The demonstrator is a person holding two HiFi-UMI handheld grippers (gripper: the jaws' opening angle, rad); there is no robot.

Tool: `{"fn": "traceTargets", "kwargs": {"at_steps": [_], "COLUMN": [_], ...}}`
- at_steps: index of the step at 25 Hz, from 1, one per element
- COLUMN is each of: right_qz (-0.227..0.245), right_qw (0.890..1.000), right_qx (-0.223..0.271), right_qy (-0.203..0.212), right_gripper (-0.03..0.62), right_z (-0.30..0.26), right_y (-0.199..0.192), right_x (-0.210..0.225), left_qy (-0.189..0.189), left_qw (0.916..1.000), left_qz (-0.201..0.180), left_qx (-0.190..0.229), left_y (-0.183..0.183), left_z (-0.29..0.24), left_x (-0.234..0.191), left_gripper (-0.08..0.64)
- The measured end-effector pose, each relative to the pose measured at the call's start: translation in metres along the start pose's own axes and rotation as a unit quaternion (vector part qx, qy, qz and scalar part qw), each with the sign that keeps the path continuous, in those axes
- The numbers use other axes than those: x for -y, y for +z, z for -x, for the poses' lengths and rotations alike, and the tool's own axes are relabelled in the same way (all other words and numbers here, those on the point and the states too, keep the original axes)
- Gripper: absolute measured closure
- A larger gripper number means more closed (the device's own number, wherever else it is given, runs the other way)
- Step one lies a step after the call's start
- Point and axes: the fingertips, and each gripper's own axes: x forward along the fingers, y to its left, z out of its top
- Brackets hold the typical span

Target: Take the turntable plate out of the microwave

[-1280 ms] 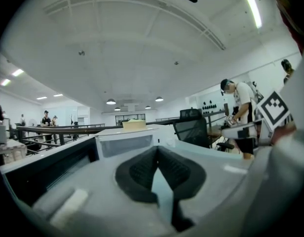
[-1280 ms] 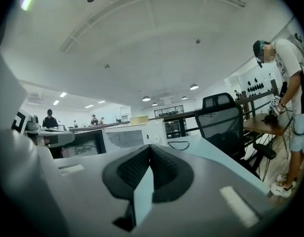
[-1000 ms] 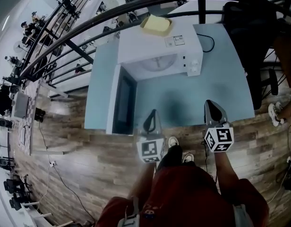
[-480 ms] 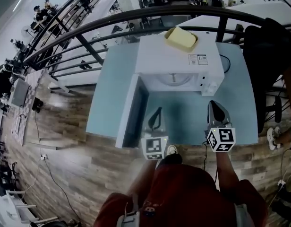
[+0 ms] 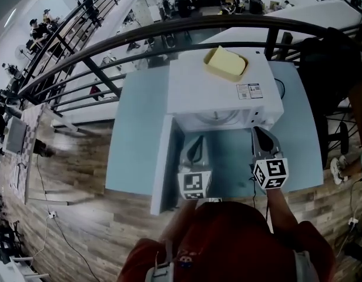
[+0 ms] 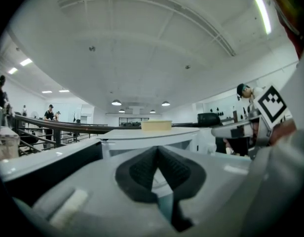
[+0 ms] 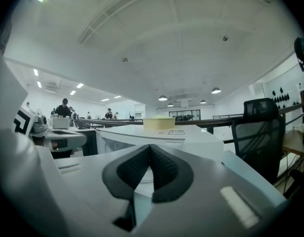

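Note:
The white microwave (image 5: 222, 93) stands on a light-blue table (image 5: 137, 128) with its door (image 5: 163, 163) swung open to the left. The round glass turntable plate (image 5: 219, 117) shows just inside the cavity's front edge. My left gripper (image 5: 198, 138) is shut and empty, held level over the table just before the opening's left side. My right gripper (image 5: 257, 131) is also shut and empty, in front of the microwave's right side near the control panel. In the left gripper view the shut jaws (image 6: 157, 149) point at the microwave (image 6: 142, 137). The right gripper view shows the same (image 7: 150, 148).
A yellow container (image 5: 225, 63) rests on top of the microwave. A black office chair (image 5: 334, 57) stands to the table's right. A dark metal railing (image 5: 140, 37) runs behind the table. The open door juts out past the table's front edge at my left.
I have come closer to the table. Both shut grippers have moved forward from over the floor to over the tabletop, right in front of the open microwave.

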Motion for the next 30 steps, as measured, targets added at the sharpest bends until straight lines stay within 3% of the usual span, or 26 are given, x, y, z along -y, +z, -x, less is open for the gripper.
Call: {"fn": "traceTargets", "kwargs": {"at_steps": [11, 18, 22, 30], "right_qz": [-0.017, -0.022, -0.034, -0.139], "right_qw": [0.999, 0.998, 0.996, 0.984], "right_qx": [-0.03, -0.057, -0.083, -0.11], "right_qy": [-0.002, 0.004, 0.012, 0.02], "right_gripper": [0.592, 0.592, 0.592, 0.584], "right_z": [-0.047, -0.072, -0.087, -0.116], "right_y": [-0.037, -0.063, -0.085, -0.125], "right_x": [-0.018, -0.013, -0.005, 0.006], "left_qy": [-0.03, -0.033, -0.023, -0.018], "left_qw": [0.9993, 0.9992, 0.999, 0.9989], "left_qz": [-0.01, -0.011, 0.007, 0.016], "left_qx": [-0.017, -0.021, -0.036, -0.04], "left_y": [-0.038, -0.054, -0.064, -0.078], "left_z": [-0.044, -0.067, -0.075, -0.083], "left_x": [-0.022, -0.03, -0.027, -0.022], "left_gripper": [0.561, 0.561, 0.561, 0.561]}}
